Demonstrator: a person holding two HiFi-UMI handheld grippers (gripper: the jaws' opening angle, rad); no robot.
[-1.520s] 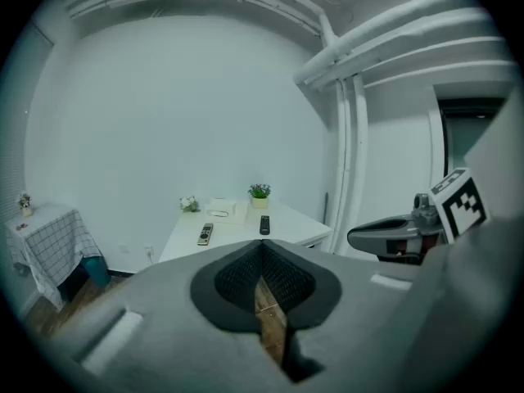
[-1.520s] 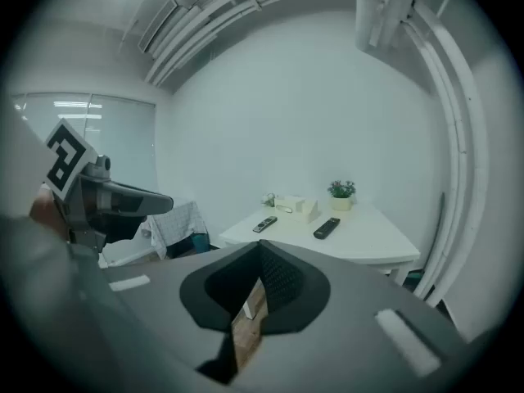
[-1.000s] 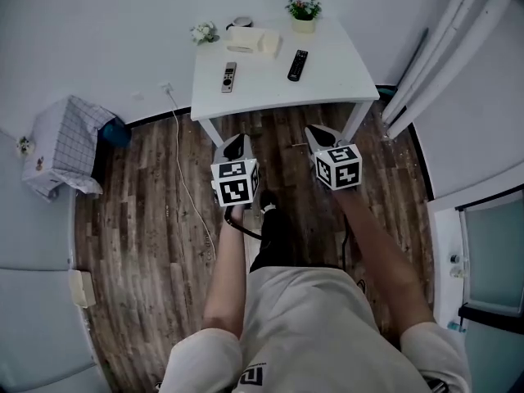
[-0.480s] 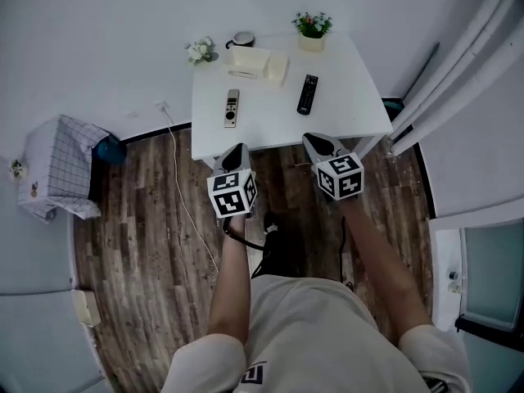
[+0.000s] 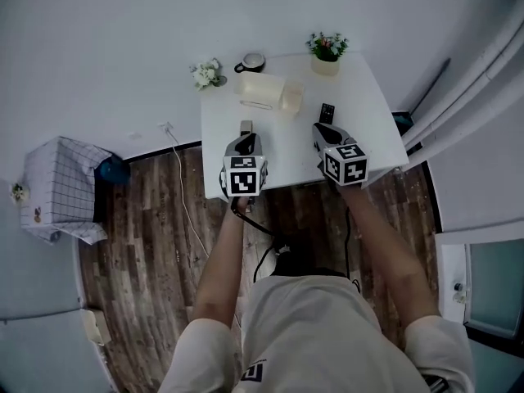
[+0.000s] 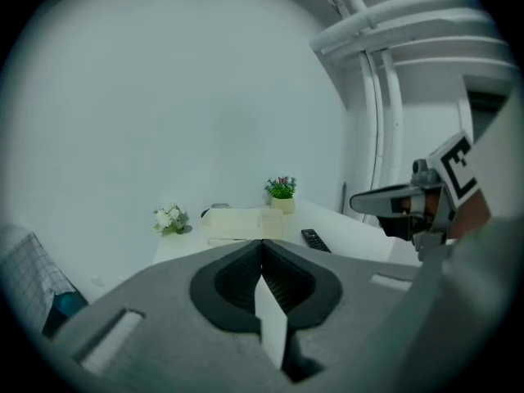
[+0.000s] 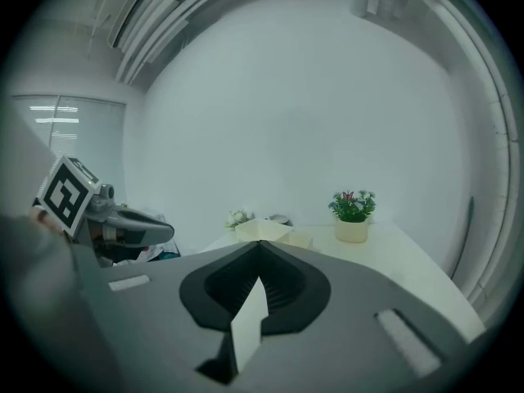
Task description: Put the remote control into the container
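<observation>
Lying on the white table [image 5: 372, 121], the black remote control [image 5: 327, 111] shows only its far end in the head view; the right gripper [image 5: 321, 129] hangs over the rest of it. A second, silver remote control [image 5: 246, 127] lies well off at its 9 o'clock, and it too is half covered, by the left gripper [image 5: 243, 141]. Neither remote is in the container [image 5: 262, 90]. This is a cream box standing at about 11 o'clock from the black remote and 1 o'clock from the silver one, with a smaller cream piece [image 5: 291, 97] touching it at its 3 o'clock side.

Both tongs are pressed together and pinch nothing. In each gripper view the two jaws meet in one closed seam, with the box straight beyond the tips. The left gripper view also has the black remote just at 2 o'clock of its jaws, clear of them, and the other gripper level with it further right.

Round the box stand a mug [image 5: 252, 61] at its 12 o'clock, a bunch of white flowers [image 5: 206, 74] at its 10 o'clock, and a small potted plant [image 5: 327, 51] at its 2 o'clock, near the table's far right corner.

Off the table — at its 8 o'clock — a checked cloth [image 5: 61, 182] covers something on the wooden floor [image 5: 139, 260], with a blue object [image 5: 110, 170] just beside it. A thin cable [image 5: 184, 195] trails across the boards toward the person's bare forearms [image 5: 221, 260].
</observation>
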